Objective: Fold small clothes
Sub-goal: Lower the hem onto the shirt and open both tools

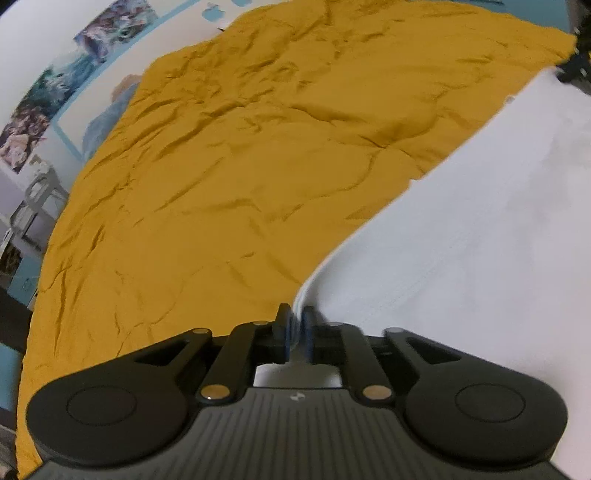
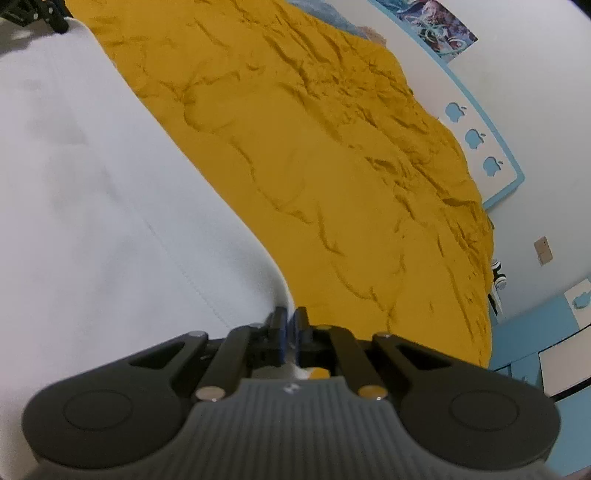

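A white garment [image 1: 480, 221] lies stretched over a mustard-yellow sheet [image 1: 221, 166]. My left gripper [image 1: 296, 332] is shut on the garment's near left corner, with white cloth pinched between its blue pads. In the right wrist view the same white garment [image 2: 92, 184] fills the left side, over the yellow sheet [image 2: 332, 166]. My right gripper [image 2: 290, 328] is shut on the garment's near right corner. Each gripper shows as a dark shape in the far corner of the other's view: the right one [image 1: 576, 62] and the left one [image 2: 33, 14].
The yellow sheet covers a bed that ends at a white wall [image 2: 498, 92] with posters and light-blue apple stickers [image 2: 474, 138]. A blue pillow [image 1: 107, 122] peeks out at the sheet's far edge. Shelving [image 1: 33, 206] stands at the left, and blue furniture [image 2: 546, 350] at the right.
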The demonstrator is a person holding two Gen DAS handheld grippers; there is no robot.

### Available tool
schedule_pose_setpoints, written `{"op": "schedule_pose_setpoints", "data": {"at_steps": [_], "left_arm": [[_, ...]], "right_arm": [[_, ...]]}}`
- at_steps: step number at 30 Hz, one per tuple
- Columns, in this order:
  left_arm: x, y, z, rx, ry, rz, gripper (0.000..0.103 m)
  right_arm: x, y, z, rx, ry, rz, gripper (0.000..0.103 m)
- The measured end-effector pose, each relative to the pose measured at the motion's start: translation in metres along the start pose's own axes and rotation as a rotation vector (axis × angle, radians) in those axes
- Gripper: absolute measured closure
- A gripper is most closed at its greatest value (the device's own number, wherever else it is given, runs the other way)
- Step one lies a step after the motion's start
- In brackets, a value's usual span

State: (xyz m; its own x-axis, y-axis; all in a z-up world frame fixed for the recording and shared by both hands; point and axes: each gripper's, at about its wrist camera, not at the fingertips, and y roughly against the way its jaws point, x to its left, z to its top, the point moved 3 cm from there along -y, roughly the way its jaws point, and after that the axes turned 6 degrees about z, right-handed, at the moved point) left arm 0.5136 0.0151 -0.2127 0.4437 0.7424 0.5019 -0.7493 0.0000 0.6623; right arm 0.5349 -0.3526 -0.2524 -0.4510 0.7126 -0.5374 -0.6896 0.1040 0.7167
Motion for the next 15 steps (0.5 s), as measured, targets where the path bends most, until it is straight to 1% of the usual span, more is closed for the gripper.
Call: {"op": "schedule_pose_setpoints", "data": {"at_steps": [1,2,3,4,5,6,7,8,11,13,15], "left_arm": [[0.003,0.001,-0.002,-0.014,0.013,0.003,0.082],[0.005,0.002,-0.003,-0.021,0.022,0.008,0.075],[0.007,0.005,-0.005,-0.027,0.032,0.019,0.072],[0.010,0.011,-0.008,-0.036,0.041,0.034,0.069],[0.014,0.011,-0.004,-0.037,0.044,0.047,0.066],[0.020,0.013,-0.003,-0.035,0.054,0.068,0.062],[0.026,0.018,-0.004,-0.031,0.076,0.092,0.058],[0.032,0.022,-0.004,-0.031,0.102,0.101,0.056],[0.052,0.046,-0.009,-0.016,0.201,0.100,0.054],[0.064,0.063,-0.013,-0.003,0.253,0.065,0.054],[0.073,0.079,-0.020,0.026,0.311,0.018,0.054]], "right_arm": [[0.000,-0.003,0.000,0.004,-0.009,-0.004,0.103],[0.001,-0.002,-0.002,0.002,-0.015,-0.012,0.102],[0.001,0.000,-0.001,0.000,-0.019,-0.031,0.097],[-0.001,0.002,0.000,-0.002,-0.018,-0.055,0.081],[-0.002,0.007,-0.001,-0.007,-0.014,-0.080,0.061],[-0.004,0.015,-0.001,-0.015,-0.016,-0.097,0.056],[-0.008,0.021,-0.002,-0.019,-0.033,-0.092,0.053],[-0.014,0.027,-0.002,-0.022,-0.062,-0.085,0.053],[-0.022,0.055,-0.008,-0.025,-0.146,-0.074,0.053],[-0.024,0.078,-0.015,-0.020,-0.213,-0.039,0.053],[-0.023,0.105,-0.024,-0.024,-0.308,0.017,0.053]]}}
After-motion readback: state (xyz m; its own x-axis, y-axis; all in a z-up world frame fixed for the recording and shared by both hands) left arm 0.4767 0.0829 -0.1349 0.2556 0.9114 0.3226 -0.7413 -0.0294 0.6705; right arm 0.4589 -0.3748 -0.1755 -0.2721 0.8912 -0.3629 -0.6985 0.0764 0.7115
